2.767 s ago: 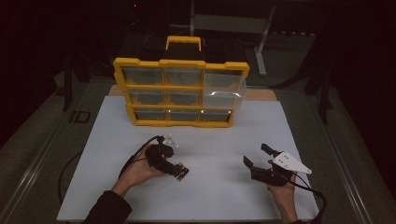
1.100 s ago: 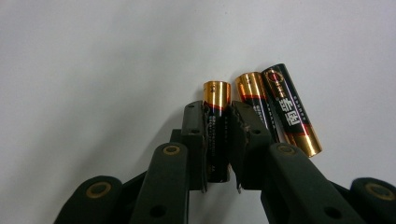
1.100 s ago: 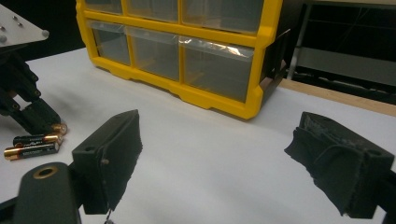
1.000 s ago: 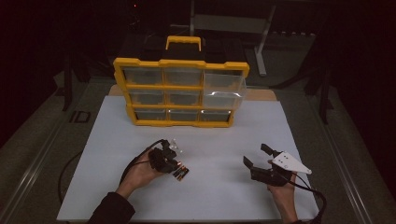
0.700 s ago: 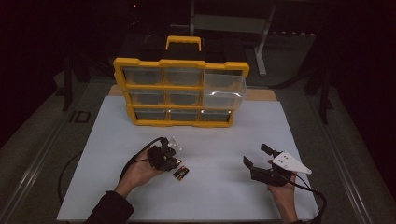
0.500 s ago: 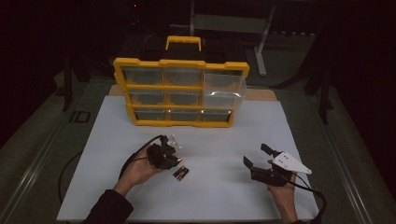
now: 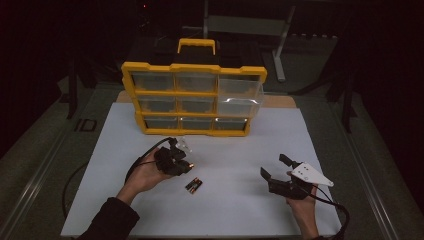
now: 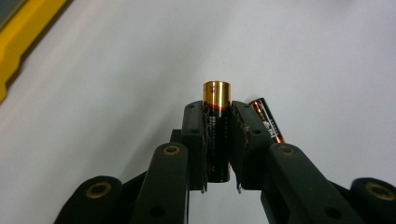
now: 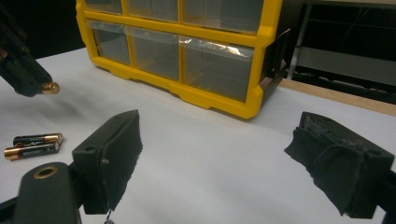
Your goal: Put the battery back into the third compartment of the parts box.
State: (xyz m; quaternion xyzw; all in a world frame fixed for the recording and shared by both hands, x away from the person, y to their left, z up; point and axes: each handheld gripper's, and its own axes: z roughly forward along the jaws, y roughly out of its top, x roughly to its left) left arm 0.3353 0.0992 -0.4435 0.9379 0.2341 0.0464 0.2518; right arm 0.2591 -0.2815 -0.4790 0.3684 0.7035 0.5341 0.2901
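My left gripper (image 8: 217, 112) is shut on a black AA battery with a copper-coloured end (image 8: 216, 93), gripping it across its body and holding it just above the white table. From above, the same left gripper (image 7: 182, 166) is left of centre. Two more batteries (image 7: 194, 185) lie side by side on the table just right of it, and the pair (image 9: 31, 144) also appears in the right gripper view. My right gripper (image 7: 273, 165) rests at the front right, jaws wide open and empty (image 9: 224, 144).
A yellow organizer (image 7: 195, 100) with clear drawers stands upright at the back of the white table mat (image 7: 250, 145); its upper right drawer (image 7: 240, 92) sticks out forward. Cables trail from both grippers toward the front edge.
My left gripper has lifted up and slightly away from the two batteries on the table, carrying one battery. The right gripper has stayed still.
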